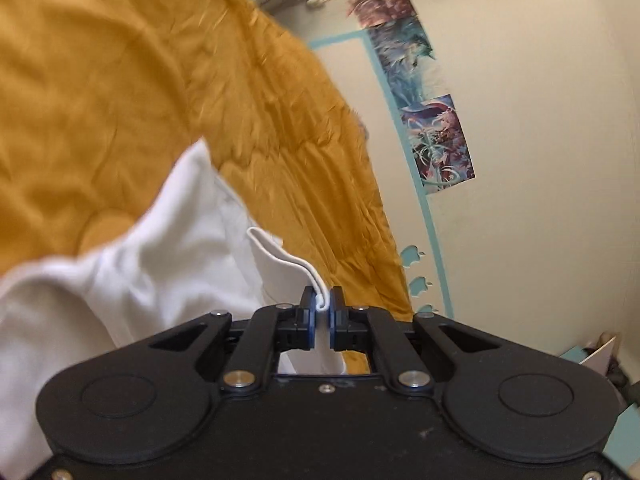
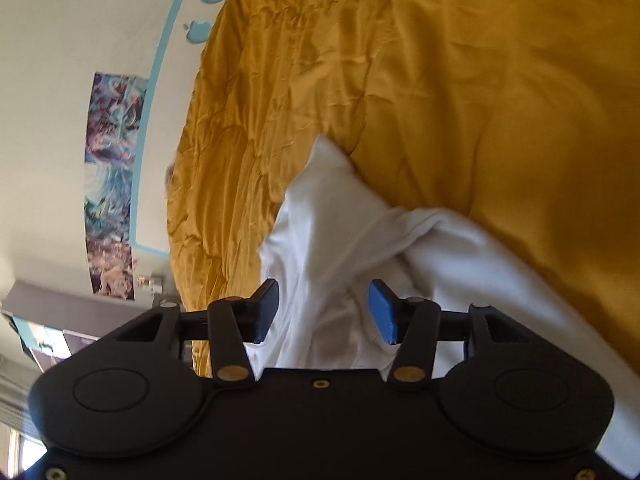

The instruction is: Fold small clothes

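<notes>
The left gripper (image 1: 322,305) pinches a hem of the white garment (image 1: 132,264), which lies bunched on the mustard bedspread (image 1: 120,80). The right gripper (image 2: 324,308) stands with fingers spread, cloth (image 2: 340,240) between them unpressed.

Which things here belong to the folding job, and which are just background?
Job: white garment, its hem pinched in the left gripper; right gripper, open over it.
Background: mustard bedspread, wall posters, blue apple stickers.
</notes>
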A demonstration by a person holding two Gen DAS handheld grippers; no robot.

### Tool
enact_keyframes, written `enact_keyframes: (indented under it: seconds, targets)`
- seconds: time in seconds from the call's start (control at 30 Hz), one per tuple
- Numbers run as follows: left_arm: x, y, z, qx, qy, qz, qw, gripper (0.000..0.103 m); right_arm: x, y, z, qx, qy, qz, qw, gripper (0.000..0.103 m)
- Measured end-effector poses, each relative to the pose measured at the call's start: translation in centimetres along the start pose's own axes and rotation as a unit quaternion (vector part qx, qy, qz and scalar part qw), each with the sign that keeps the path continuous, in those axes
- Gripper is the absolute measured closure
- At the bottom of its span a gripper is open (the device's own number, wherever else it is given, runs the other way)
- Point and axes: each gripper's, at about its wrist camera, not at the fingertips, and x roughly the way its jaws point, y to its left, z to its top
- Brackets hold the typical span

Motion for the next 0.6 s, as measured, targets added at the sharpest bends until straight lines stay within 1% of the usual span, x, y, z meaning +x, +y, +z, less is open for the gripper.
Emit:
enact_keyframes:
  seconds: [0.03, 0.17, 0.23, 0.3, 0.37, 0.4, 0.43, 0.47, 0.5, 0.53, 0.57, 0.6]
  targets:
    - [-0.1, 0.2, 0.2, -0.001, 0.006, 0.011, 0.9999, 0.1, 0.4, -0.4, 0.2, 0.008, 0.001, -0.002, 1.0, 0.051]
    - [-0.4, 2.7, -0.5, -0.03, 0.013, 0.072, 0.9969, 0.1, 2.1, -2.1, 0.2, 0.048, 0.007, -0.014, 0.999, 0.052]
    - [-0.4, 3.4, -0.7, -0.036, 0.013, 0.086, 0.9956, 0.1, 2.1, -2.3, 0.3, 0.057, -0.002, -0.007, 0.998, 0.052]
    - [-0.4, 3.4, -0.9, -0.029, 0.008, 0.085, 0.9959, 0.1, 1.8, -2.5, 0.7, 0.062, -0.02, -0.004, 0.998, 0.052]
    - [-0.7, 2.2, -1.1, -0.01, -0.01, 0.059, 0.9982, 0.1, 1.8, -2.8, 1.2, 0.069, -0.028, -0.006, 0.997, 0.052]
    - [-1.1, 1.2, -1.2, 0.016, -0.021, 0.042, 0.9988, 0.1, 1.9, -3.1, 1.3, 0.078, -0.028, -0.005, 0.997, 0.053]
    - [-1.5, -0.6, -1.3, 0.07, -0.038, 0.019, 0.9966, 0.1, 1.9, -3.4, 1.4, 0.084, -0.031, -0.004, 0.996, 0.058]
    - [-2.1, -2.4, -1.8, 0.131, -0.061, 0.003, 0.9895, 0.1, 1.8, -3.5, 1.4, 0.085, -0.033, -0.005, 0.996, 0.065]
    - [-2.5, -3.4, -2.1, 0.166, -0.074, -0.001, 0.9832, 0.1, 1.9, -3.6, 1.3, 0.082, -0.033, -0.01, 0.996, 0.069]
    - [-2.4, -3.6, -2.1, 0.17, -0.069, 0.01, 0.9829, 0.1, 1.9, -3.7, 1.3, 0.079, -0.031, -0.015, 0.996, 0.076]
    - [-2.1, -2.7, -2.0, 0.15, -0.058, 0.03, 0.9866, 0.1, 1.8, -3.8, 1.3, 0.075, -0.03, -0.019, 0.997, 0.082]
    - [-1.8, -1.3, -1.9, 0.123, -0.049, 0.054, 0.9897, 0.1, 1.8, -3.8, 1.3, 0.074, -0.029, -0.022, 0.997, 0.083]
